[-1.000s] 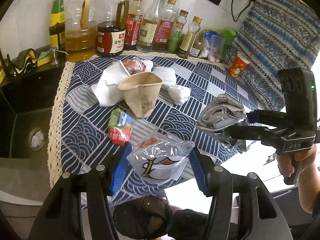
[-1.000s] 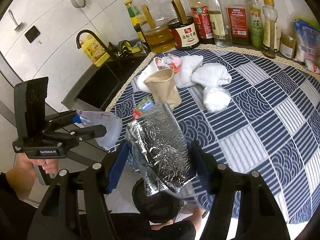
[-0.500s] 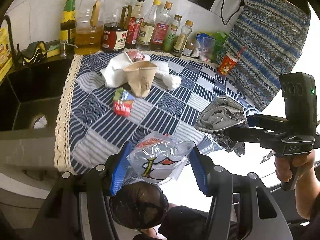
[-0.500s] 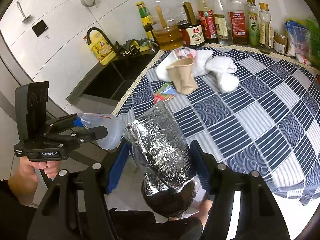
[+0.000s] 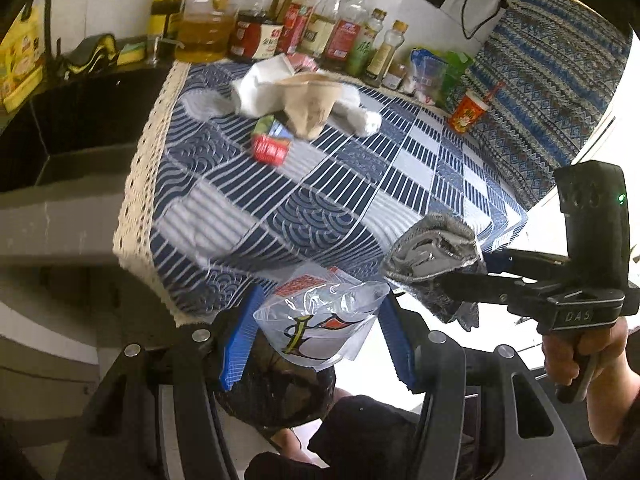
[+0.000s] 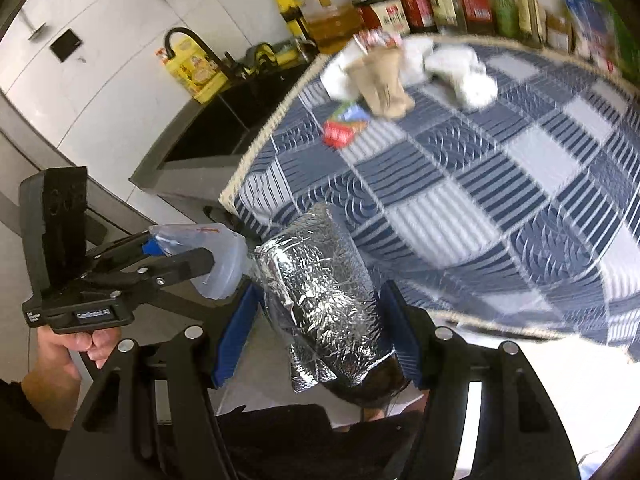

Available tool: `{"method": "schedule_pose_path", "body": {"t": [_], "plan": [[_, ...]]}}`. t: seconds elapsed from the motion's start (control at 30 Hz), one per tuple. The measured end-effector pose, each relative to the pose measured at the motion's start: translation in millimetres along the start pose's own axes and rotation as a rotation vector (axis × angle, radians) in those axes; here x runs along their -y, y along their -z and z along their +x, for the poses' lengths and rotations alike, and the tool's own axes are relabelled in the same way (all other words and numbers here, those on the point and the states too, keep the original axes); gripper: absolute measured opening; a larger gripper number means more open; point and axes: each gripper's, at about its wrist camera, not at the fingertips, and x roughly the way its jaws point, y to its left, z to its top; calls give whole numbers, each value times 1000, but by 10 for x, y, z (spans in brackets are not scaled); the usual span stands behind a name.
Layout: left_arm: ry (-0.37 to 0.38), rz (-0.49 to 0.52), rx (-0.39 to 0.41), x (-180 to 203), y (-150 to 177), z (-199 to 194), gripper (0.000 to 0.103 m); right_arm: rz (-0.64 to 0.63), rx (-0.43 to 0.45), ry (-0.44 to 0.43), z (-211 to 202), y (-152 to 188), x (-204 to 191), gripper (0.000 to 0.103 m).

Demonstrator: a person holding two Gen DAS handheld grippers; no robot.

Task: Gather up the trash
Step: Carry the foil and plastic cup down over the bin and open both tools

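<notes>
My left gripper point(image 5: 318, 330) is shut on a clear plastic bag point(image 5: 320, 322) with red and black print, held off the table's front edge; it also shows in the right wrist view point(image 6: 218, 258). My right gripper point(image 6: 320, 330) is shut on a crumpled foil bag point(image 6: 324, 300), also beyond the table edge; it shows in the left wrist view point(image 5: 434, 264). Below each gripper lies a dark round opening point(image 5: 276, 384). On the blue patterned tablecloth point(image 5: 328, 208) remain a brown paper cup point(image 5: 310, 104), white tissues point(image 5: 260, 88) and a red-green wrapper point(image 5: 270, 142).
A row of sauce and oil bottles point(image 5: 280, 24) lines the back wall. A black sink point(image 5: 76, 120) with a tap lies left of the table. A red cup with a straw point(image 5: 466, 112) stands at the back right by patterned fabric point(image 5: 552, 92).
Both grippers have pulled back from the table with their bags, past its front edge. The trash left on the cloth now looks farther away.
</notes>
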Motion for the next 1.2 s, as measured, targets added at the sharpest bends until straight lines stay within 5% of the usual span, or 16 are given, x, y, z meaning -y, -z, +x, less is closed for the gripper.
{"method": "schedule_pose_path", "body": {"t": [0.67,1.2], "plan": [[21,-218,-212,-465,731,783,56,251,-225,-20,953,528,437,64],[-16,-319,-345,-731,1092,1305,56,439,-280,-78,1530,839,838,64]]}}
